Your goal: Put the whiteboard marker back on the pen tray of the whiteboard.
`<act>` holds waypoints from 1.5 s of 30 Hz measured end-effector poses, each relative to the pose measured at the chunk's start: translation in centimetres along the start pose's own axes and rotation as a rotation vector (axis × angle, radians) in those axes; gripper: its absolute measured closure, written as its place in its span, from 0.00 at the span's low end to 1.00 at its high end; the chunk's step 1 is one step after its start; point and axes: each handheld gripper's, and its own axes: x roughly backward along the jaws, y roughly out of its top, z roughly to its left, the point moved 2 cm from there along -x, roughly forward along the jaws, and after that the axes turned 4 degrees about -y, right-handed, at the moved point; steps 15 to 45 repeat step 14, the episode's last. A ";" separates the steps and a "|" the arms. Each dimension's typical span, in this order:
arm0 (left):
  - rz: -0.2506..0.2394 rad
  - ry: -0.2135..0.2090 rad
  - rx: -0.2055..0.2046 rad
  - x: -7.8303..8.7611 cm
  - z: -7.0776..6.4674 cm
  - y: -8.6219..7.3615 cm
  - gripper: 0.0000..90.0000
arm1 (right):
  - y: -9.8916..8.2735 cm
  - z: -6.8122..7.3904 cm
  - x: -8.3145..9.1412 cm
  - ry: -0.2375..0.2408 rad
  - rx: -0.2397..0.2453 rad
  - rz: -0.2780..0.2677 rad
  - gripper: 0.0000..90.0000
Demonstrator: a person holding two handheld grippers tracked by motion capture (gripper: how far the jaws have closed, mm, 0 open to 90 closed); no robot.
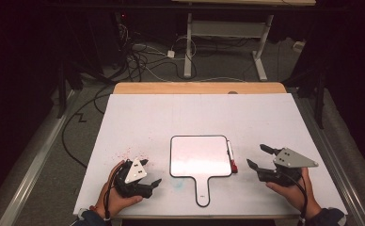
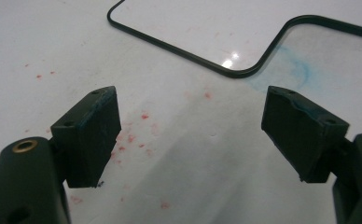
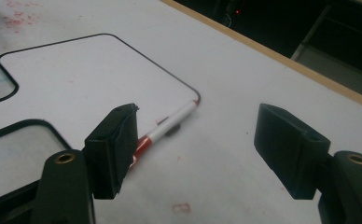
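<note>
At lower centre of the high view a small handled whiteboard (image 1: 200, 157) lies flat on the white table (image 1: 138, 117), a red-capped marker (image 1: 230, 156) touching its right edge. Right gripper (image 1: 257, 156), lower right, stands spread and empty just beside the marker; left gripper (image 1: 151, 173), lower left, also gapes empty.

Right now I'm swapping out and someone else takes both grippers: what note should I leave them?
Left gripper: open, holding nothing, low over the table left of the whiteboard paddle.
Right gripper: open, holding nothing, to the right of the marker.
Marker: lying on the table along the paddle's right edge, red cap toward you.
Done: the paddle's face looks blank.
Left: judging by that, probably picking the marker up again; red specks and a blue smear mark the table.
</note>
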 end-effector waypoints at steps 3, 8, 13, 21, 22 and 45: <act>0.001 0.019 0.010 0.0 0.2 0.0 0.21 | -1.0 0.1 0.9 -0.027 -0.002 -0.003 0.31; 0.000 0.032 0.014 -0.1 0.2 0.0 0.21 | -2.1 0.1 1.6 -0.032 -0.026 0.013 0.31; 0.009 0.037 0.012 -0.2 0.3 -0.1 0.21 | -1.9 0.1 1.7 -0.048 -0.023 -0.003 0.30; 0.013 0.037 0.011 -0.3 0.4 -0.1 0.21 | -1.8 0.1 1.6 -0.046 -0.027 -0.008 0.30; 0.013 0.037 0.011 -0.3 0.4 -0.1 0.21 | -1.8 0.1 1.6 -0.046 -0.027 -0.008 0.30; 0.013 0.037 0.011 -0.3 0.4 -0.1 0.21 | -1.8 0.1 1.6 -0.046 -0.027 -0.008 0.30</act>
